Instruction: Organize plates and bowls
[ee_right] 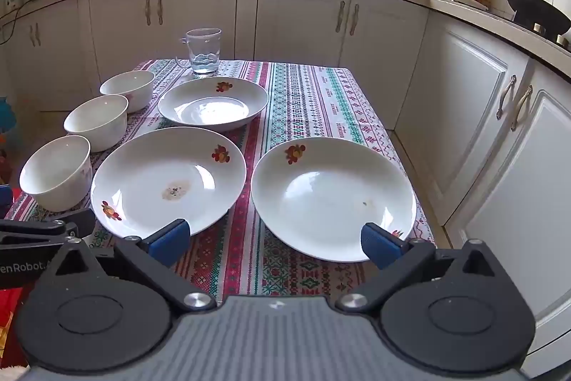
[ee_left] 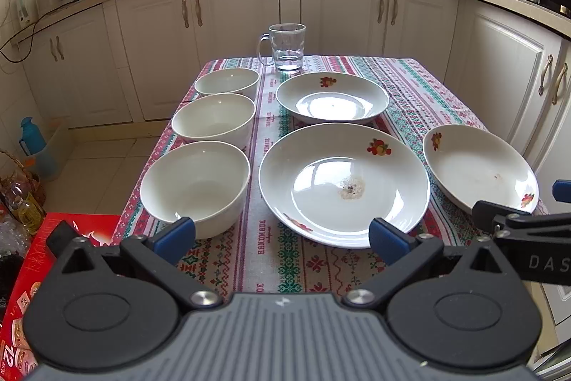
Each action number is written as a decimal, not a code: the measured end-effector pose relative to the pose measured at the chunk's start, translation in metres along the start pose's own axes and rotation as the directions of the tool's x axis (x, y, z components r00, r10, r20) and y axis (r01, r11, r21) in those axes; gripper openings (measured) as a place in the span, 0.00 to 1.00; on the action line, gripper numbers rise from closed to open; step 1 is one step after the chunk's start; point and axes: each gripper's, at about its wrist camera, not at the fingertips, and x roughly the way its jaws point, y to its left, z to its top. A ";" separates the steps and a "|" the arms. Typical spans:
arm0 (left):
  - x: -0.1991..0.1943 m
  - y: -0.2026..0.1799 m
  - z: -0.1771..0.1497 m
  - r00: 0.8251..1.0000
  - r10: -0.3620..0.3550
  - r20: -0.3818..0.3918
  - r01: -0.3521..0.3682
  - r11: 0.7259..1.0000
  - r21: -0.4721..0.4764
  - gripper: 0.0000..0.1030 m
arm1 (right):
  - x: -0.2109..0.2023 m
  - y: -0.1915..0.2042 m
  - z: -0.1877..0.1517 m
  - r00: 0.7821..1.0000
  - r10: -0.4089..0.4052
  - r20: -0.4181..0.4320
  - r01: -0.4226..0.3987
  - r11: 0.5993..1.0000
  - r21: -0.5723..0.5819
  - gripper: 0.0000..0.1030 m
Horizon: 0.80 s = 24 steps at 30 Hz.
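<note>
I held my left gripper (ee_left: 282, 234) low over the near edge of the table, its blue-padded jaws spread wide with nothing between them. My right gripper (ee_right: 274, 240) hung the same way, jaws wide apart and empty, just short of the crockery.

Everything sat on a patterned tablecloth (ee_left: 271, 249) in red, green and white. From the left wrist view, three plain white bowls ran in a line at about eleven o'clock: the nearest bowl (ee_left: 195, 187), the middle bowl (ee_left: 214, 119) and the far bowl (ee_left: 227, 83), each close behind the last, though I could not tell whether their rims touched. At twelve o'clock lay the large centre plate (ee_left: 344, 184), white with small fruit motifs and a brownish smear of residue in its well. Behind it, near but apart, was the far plate (ee_left: 332, 98). At two o'clock sat the right-hand plate (ee_left: 480, 168), with a faint mark on its surface.

From the right wrist view that right-hand plate (ee_right: 333, 199) lay at twelve o'clock, just beside the centre plate (ee_right: 168, 181) at ten o'clock.

A glass mug (ee_left: 285, 47) with a little water stood at the far edge of the table, behind the far plate.
</note>
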 end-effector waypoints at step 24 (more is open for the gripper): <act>0.000 0.000 -0.001 1.000 0.002 -0.002 -0.002 1.000 -0.001 0.99 | 0.000 -0.001 -0.002 1.000 0.003 0.006 -0.003 1.000 0.003 1.00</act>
